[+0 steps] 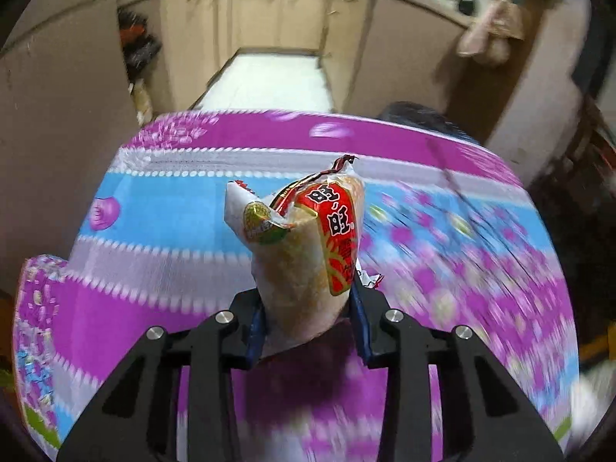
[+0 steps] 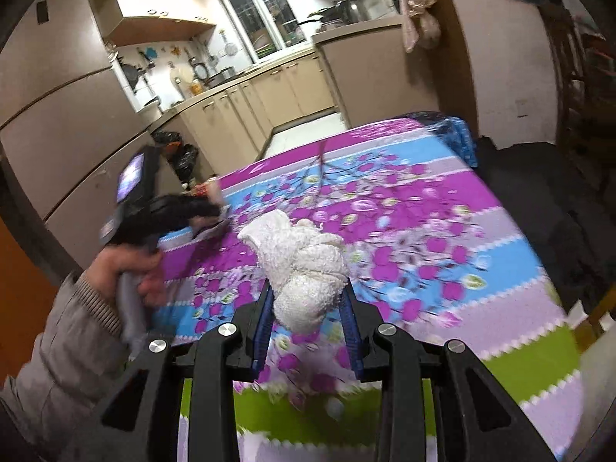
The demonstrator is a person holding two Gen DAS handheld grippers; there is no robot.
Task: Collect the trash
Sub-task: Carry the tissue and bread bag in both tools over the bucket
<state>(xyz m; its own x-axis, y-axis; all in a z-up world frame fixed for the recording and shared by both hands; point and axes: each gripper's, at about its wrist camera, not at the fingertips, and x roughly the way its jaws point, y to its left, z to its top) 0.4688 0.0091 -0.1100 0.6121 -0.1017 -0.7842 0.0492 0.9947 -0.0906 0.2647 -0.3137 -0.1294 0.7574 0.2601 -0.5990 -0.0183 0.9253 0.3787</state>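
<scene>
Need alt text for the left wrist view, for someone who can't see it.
The left gripper, jaws shut, holds a red-and-white printed snack wrapper upright above a table covered in a purple, blue and grey flowered cloth. Beige kitchen cabinets blur behind.

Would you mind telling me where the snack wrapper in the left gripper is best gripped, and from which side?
Low on its body, as the left gripper has it now: the snack wrapper stands upright between the pads, its narrow lower end pinched and its torn top flaring free above. Coming from below and closing across the flat faces probably suits it, since the crumpled film collapses there.
</scene>
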